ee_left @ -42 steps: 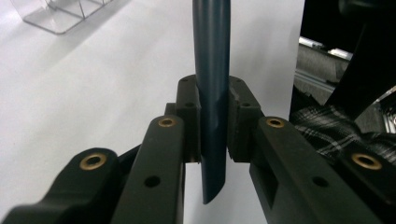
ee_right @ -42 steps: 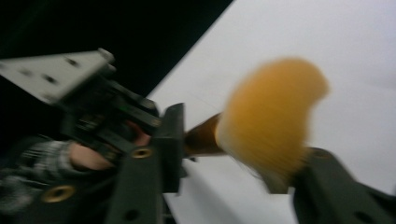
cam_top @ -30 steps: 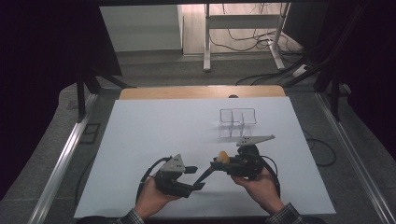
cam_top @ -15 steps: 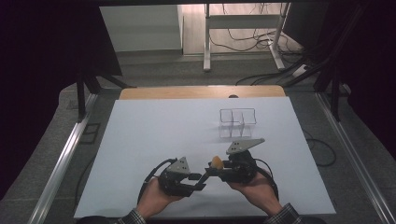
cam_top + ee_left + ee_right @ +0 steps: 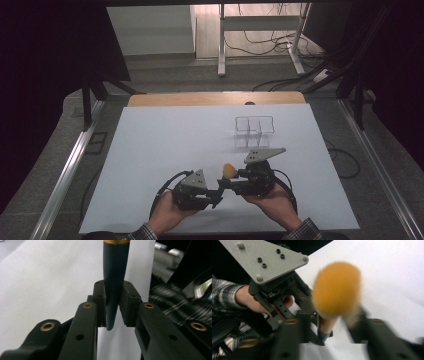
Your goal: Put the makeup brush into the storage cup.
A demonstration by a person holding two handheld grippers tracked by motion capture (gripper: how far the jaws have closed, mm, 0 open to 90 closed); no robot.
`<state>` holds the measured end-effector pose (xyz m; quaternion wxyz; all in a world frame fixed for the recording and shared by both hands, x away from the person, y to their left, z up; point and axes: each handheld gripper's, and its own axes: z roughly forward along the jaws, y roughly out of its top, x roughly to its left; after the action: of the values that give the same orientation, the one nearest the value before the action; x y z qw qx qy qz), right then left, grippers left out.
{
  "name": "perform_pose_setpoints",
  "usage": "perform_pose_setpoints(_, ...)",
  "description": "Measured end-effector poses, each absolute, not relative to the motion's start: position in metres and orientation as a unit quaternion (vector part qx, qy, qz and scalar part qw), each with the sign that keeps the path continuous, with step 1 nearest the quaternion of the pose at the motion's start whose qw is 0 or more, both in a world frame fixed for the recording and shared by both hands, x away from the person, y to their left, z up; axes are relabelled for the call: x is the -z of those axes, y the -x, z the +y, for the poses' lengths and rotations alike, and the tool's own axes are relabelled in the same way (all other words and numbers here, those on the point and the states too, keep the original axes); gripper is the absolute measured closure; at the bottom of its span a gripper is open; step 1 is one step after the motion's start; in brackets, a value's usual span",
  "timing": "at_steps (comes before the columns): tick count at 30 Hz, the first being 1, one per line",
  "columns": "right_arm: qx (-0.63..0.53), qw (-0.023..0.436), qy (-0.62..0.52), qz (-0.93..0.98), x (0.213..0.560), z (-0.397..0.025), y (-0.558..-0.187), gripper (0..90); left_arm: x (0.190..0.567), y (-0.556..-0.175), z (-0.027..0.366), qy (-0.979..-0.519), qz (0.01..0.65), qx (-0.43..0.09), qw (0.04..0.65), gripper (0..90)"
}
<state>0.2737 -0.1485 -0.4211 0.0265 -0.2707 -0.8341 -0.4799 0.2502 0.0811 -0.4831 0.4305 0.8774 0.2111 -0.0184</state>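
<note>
Orange bristles top the brush (image 5: 229,171) that sits between your two grippers, low on the white table (image 5: 165,145), near your edge. Your left gripper (image 5: 112,308) is clamped on the dark tapered handle, pads (image 5: 100,302) pressing it from both sides. Your right gripper (image 5: 225,182) meets the brush from the other side; its own view is blurred, with the brush head right in front of the jaws, so I cannot tell whether it grips. Farther back, right of centre, stands a clear rack (image 5: 254,131).
</note>
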Motion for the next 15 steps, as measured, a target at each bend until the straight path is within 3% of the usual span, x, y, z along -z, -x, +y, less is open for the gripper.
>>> perform_pose_setpoints(8,0.473,0.043,0.304,-0.826,0.427,-0.147,-0.276,24.7,0.482,-0.254,0.089,-0.852,0.237,0.034,0.466,76.4)
perform_pose_setpoints(10,0.472,0.047,0.307,-0.825,0.43,-0.145,-0.275,25.3,0.481,-0.254,0.089,-0.851,0.237,0.033,0.467,76.4)
perform_pose_setpoints(15,0.472,0.035,0.295,-0.83,0.434,-0.139,-0.272,40.2,0.482,-0.253,0.088,-0.852,0.238,0.032,0.466,76.4)
